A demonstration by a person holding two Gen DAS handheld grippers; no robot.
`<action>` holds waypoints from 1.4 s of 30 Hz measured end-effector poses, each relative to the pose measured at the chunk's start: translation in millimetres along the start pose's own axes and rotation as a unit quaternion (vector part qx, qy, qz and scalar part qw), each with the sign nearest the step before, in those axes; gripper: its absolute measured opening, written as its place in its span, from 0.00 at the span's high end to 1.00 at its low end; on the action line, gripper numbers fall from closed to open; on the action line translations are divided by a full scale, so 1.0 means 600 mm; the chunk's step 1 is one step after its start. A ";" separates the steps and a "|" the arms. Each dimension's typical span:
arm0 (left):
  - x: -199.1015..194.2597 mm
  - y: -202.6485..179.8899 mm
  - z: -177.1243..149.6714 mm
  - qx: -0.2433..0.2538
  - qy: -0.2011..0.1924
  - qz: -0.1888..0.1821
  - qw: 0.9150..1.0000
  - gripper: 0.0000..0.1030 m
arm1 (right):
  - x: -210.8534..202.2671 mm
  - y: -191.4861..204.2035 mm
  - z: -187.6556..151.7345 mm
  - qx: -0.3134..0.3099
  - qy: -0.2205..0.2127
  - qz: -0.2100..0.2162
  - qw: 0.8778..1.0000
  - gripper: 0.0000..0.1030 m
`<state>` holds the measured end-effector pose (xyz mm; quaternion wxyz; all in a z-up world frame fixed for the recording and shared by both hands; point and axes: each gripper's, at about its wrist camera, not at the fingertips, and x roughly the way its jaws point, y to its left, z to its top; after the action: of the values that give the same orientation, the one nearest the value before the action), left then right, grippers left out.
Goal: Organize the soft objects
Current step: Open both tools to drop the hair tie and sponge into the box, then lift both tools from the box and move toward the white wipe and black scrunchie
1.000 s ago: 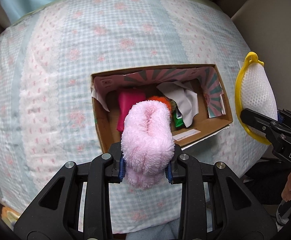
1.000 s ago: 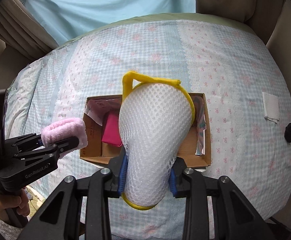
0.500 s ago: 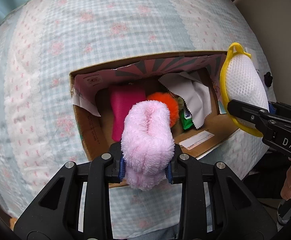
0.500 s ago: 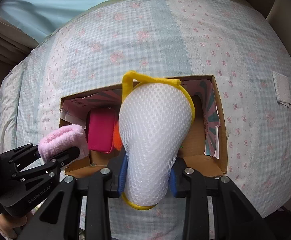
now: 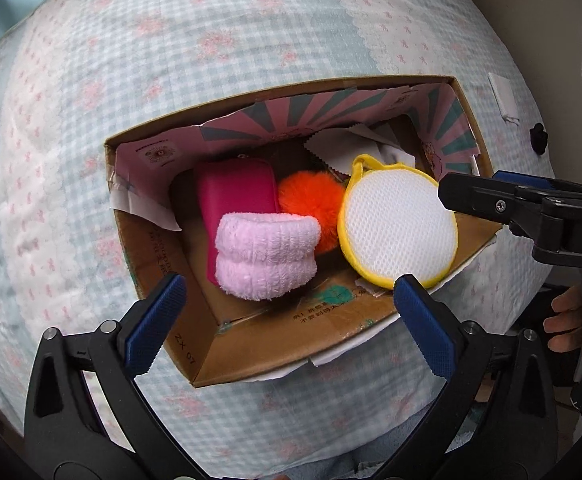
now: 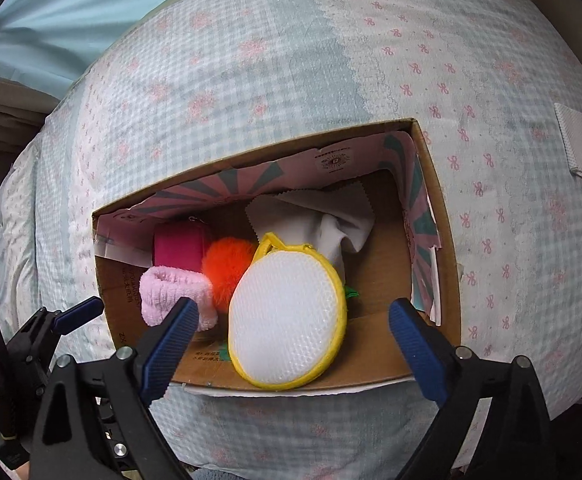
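Both of my hand-held grippers are wide open and hold nothing. Left hand-held gripper (image 5: 287, 308) hangs over the near left part of the cardboard box (image 5: 275, 340); right hand-held gripper (image 6: 291, 330) over the near right part.

Box sits on the bed (image 5: 139, 60), on the checked bedspread. In it now:
- pink fluffy band (image 5: 266, 258), near left, leaning on the magenta pouch (image 5: 235, 194)
- yellow-rimmed mesh sponge (image 5: 399, 226), centre-right, tilted against the other items and the near wall
- orange pompom (image 5: 311, 200) between the pouch and the sponge
- white cloth (image 6: 323, 220) at the far side
- something green under the sponge, mostly hidden, can't identify it

The band and the sponge sit below my open fingers with no pad on either, so I judge both drops done.

Left outside: a small folded white cloth (image 6: 575, 140) on the bedspread, well to the right of the box, and a small black item (image 5: 538, 139) near it. Can't tell what the black one is or whether it is soft.

My read: task mostly done. If the white cloth counts, one pick remains, closest to my right side. The black item needs a closer look first.
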<state>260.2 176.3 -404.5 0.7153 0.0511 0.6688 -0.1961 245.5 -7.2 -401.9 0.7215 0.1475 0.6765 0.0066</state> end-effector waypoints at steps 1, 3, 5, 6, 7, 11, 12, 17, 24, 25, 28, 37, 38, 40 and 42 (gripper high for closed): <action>-0.001 0.001 -0.002 -0.003 0.001 0.000 1.000 0.00 | -0.001 0.000 -0.002 -0.003 -0.002 0.001 1.000 0.08; -0.006 0.001 -0.005 -0.008 -0.002 0.002 1.000 0.00 | -0.005 -0.002 -0.007 -0.005 -0.007 0.004 1.000 0.08; -0.015 0.001 -0.009 -0.013 -0.006 0.003 1.000 0.00 | -0.011 -0.003 -0.013 -0.007 -0.012 0.008 1.000 0.08; -0.020 0.001 -0.010 -0.014 -0.008 0.004 1.000 0.00 | -0.014 -0.004 -0.015 -0.008 -0.015 0.008 1.000 0.08; -0.024 0.000 -0.013 -0.015 -0.011 0.005 1.000 0.00 | -0.017 -0.004 -0.018 -0.009 -0.019 0.009 1.000 0.08; -0.046 -0.005 -0.020 -0.019 -0.022 0.013 0.999 0.00 | -0.036 -0.003 -0.028 -0.016 -0.034 0.011 0.999 0.08; -0.053 -0.006 -0.024 -0.021 -0.025 0.014 0.999 0.00 | -0.042 -0.002 -0.031 -0.018 -0.037 0.014 0.999 0.08; -0.103 -0.020 -0.048 -0.027 -0.052 0.026 0.998 0.00 | -0.086 0.010 -0.048 -0.029 -0.053 0.032 0.998 0.08; -0.175 -0.032 -0.097 -0.047 -0.074 0.037 0.995 0.00 | -0.166 0.033 -0.100 -0.052 -0.080 0.021 0.995 0.08; -0.187 -0.032 -0.103 -0.047 -0.077 0.040 0.995 0.00 | -0.178 0.035 -0.108 -0.053 -0.086 0.018 0.995 0.08; -0.224 -0.038 -0.119 -0.054 -0.093 0.056 0.993 0.00 | -0.218 0.034 -0.134 -0.048 -0.108 0.022 0.993 0.08; -0.295 -0.112 -0.128 -0.055 -0.161 0.066 0.983 0.00 | -0.350 -0.020 -0.195 -0.050 -0.199 -0.033 0.978 0.08; -0.298 -0.126 -0.126 -0.054 -0.165 0.062 0.983 0.00 | -0.363 -0.035 -0.200 -0.041 -0.206 -0.037 0.977 0.08; -0.304 -0.156 -0.119 -0.052 -0.171 0.055 0.982 0.00 | -0.384 -0.069 -0.207 -0.023 -0.218 -0.039 0.975 0.08; -0.306 -0.189 -0.110 -0.047 -0.175 0.050 0.982 0.00 | -0.402 -0.106 -0.213 -0.006 -0.231 -0.042 0.972 0.08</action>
<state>153.6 133.2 -210.3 0.8320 0.0153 0.5381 -0.1340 87.8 -92.6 -186.2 0.8586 0.1122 0.4974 -0.0532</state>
